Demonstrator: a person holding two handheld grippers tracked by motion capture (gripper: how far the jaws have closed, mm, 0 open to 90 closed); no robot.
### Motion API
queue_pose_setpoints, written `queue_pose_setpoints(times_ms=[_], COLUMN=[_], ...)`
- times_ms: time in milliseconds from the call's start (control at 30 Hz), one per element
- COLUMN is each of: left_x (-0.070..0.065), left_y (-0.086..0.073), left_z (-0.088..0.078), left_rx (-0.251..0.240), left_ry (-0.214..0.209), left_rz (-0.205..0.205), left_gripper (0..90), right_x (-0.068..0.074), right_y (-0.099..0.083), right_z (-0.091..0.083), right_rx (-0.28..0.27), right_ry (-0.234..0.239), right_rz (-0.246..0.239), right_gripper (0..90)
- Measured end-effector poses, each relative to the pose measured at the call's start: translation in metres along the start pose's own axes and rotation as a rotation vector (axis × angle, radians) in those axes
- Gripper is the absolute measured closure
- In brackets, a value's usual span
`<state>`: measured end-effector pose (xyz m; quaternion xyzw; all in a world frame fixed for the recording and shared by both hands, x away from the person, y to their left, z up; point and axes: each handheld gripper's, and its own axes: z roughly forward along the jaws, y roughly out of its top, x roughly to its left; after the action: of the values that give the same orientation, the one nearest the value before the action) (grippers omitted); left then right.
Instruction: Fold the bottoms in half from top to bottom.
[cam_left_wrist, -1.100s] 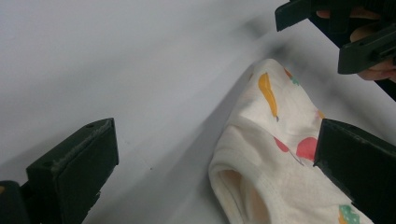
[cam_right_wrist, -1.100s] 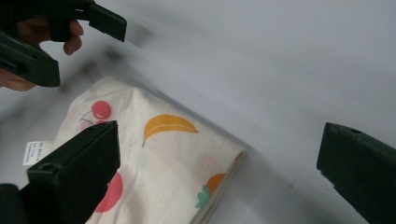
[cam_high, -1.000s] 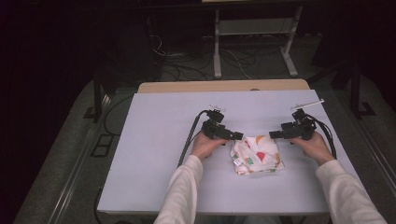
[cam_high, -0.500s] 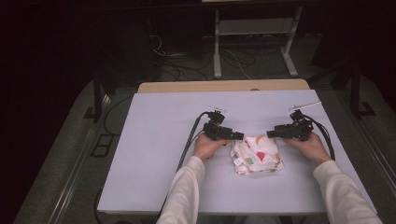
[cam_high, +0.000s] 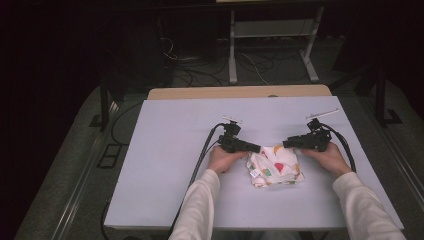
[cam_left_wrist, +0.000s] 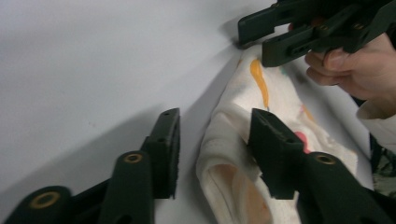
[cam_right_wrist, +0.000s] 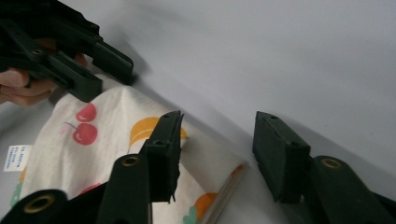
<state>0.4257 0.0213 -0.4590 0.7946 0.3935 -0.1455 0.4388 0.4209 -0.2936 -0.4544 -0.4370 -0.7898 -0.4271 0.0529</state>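
Note:
A folded white cloth printed with coloured fruit lies on the pale table. My left gripper lies low at its far left corner, my right gripper at its far right corner. In the left gripper view the jaws of the left gripper straddle the cloth's folded corner, with a gap beside the left one. In the right gripper view the right gripper straddles the other corner without pinching it. Both pairs of jaws have just been closing around the cloth.
A hand and white sleeve hold each gripper, and black cables trail over the table. A thin white stick lies near the far right. A wooden strip edges the far side; table legs and cables lie on the floor beyond.
The right gripper has edged left onto the cloth's far right corner. The left gripper and the cloth have stayed where they were.

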Motion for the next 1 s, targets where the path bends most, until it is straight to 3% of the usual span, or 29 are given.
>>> queue_pose_setpoints(times_ms=[133, 367, 533, 1000], left_x=[-0.001, -0.006, -0.008, -0.017], left_y=[0.0, -0.002, -0.009, -0.006], left_z=[0.0, -0.003, -0.009, -0.032], left_rx=[-0.001, -0.009, -0.037, -0.021], left_ry=[0.008, 0.042, 0.052, 0.094], left_rz=[0.011, 0.066, 0.091, 0.146], left_gripper=[71.4, 79.9, 81.5, 82.0], right_x=[0.002, 0.007, 0.01, 0.021], right_y=[0.0, 0.0, -0.001, 0.007], right_z=[0.001, 0.001, 0.0, -0.001], right_rx=[0.008, 0.033, 0.033, 0.028], right_ry=[-0.002, -0.027, -0.074, -0.053], right_rz=[-0.006, -0.013, -0.018, -0.004], right_gripper=[63.7, 84.6, 86.5, 87.1])
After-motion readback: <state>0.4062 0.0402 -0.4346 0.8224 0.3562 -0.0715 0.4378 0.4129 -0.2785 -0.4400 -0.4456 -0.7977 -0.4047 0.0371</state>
